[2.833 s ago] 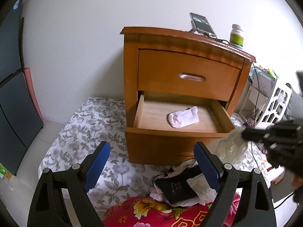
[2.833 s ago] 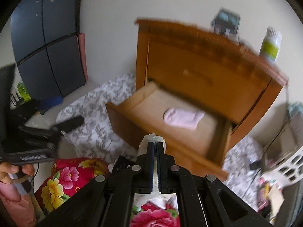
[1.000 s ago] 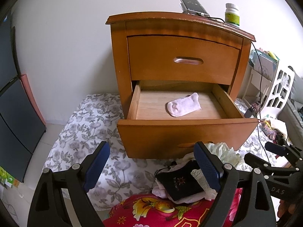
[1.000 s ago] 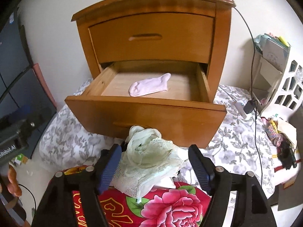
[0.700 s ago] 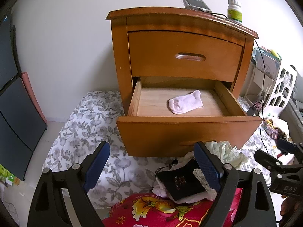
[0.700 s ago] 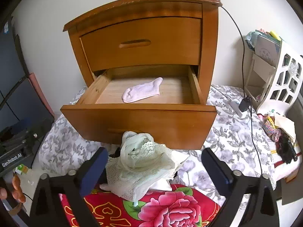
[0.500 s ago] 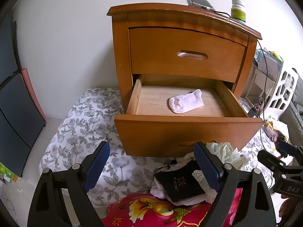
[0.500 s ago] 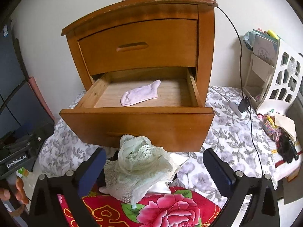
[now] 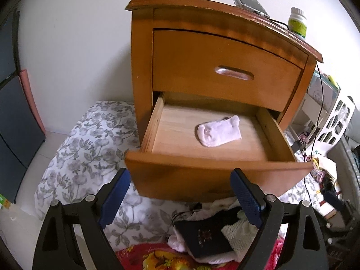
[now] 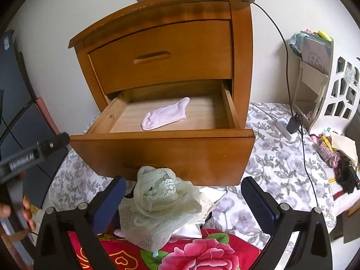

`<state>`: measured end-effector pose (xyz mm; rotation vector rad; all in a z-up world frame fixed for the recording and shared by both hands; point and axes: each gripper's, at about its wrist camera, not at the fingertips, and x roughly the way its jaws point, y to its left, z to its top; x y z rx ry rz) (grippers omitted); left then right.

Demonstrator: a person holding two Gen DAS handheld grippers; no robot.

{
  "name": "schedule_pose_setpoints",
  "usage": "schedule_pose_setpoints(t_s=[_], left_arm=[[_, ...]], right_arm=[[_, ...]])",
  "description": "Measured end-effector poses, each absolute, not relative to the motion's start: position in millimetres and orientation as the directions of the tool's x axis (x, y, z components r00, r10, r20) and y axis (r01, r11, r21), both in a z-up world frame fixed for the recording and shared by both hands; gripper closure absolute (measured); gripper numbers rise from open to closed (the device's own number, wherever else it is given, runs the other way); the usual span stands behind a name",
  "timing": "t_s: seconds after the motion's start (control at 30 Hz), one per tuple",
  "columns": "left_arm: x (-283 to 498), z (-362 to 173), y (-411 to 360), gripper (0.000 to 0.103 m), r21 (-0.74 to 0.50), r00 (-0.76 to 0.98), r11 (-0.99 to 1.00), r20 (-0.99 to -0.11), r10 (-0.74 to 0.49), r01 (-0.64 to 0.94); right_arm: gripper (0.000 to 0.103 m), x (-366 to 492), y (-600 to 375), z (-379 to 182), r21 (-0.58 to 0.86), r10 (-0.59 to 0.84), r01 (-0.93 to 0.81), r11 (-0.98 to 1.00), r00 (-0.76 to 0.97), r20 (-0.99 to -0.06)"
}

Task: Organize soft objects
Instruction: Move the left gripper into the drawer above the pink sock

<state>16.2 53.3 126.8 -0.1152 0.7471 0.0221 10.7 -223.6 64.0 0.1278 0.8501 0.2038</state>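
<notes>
A pink sock lies alone in the nightstand's pulled-out lower drawer. In front of the drawer, a pile of soft garments sits on a red floral blanket. On top of it are a pale green lace piece and a dark embroidered piece. My right gripper stands wide open around the lace piece, with its pads clear of it. My left gripper hovers before the drawer front above the pile. Its jaws are opening and nothing is gripped between them.
On the nightstand top are a phone and a green-labelled bottle. A cable runs down to a charger on the floral sheet. A white cut-out rack stands at the right and a dark cabinet at the left.
My right gripper, earlier shut on the pale cloth, has opened wide and left it on the pile. The left gripper has moved closer to the drawer and looks down into it more.
</notes>
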Motion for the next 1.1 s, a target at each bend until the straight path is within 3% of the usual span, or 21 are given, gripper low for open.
schedule_pose_setpoints(t_s=[0.03, 0.67, 0.83, 1.1], left_arm=[[20.9, 129.0, 53.4, 0.0, -0.094, 0.733, 0.994, -0.68, -0.025, -0.053], [142.2, 188.6, 42.5, 0.0, 0.001, 0.699, 0.99, -0.708, -0.1, 0.142], [168.3, 168.4, 23.6, 0.0, 0.06, 0.617, 0.983, -0.785, -0.062, 0.175], [201.3, 115.9, 13.1, 0.0, 0.025, 0.449, 0.987, -0.892, -0.051, 0.161]], right_arm=[[0.0, 11.9, -224.3, 62.5, 0.198, 0.234, -0.128, 0.972, 0.641, -0.731], [0.0, 34.0, -234.8, 41.5, 0.247, 0.274, -0.13, 0.96, 0.61, -0.744], [0.0, 38.8, -235.6, 34.8, 0.255, 0.283, -0.134, 0.958, 0.595, -0.752], [0.0, 42.2, -235.0, 25.0, 0.254, 0.293, -0.149, 0.956, 0.57, -0.768]])
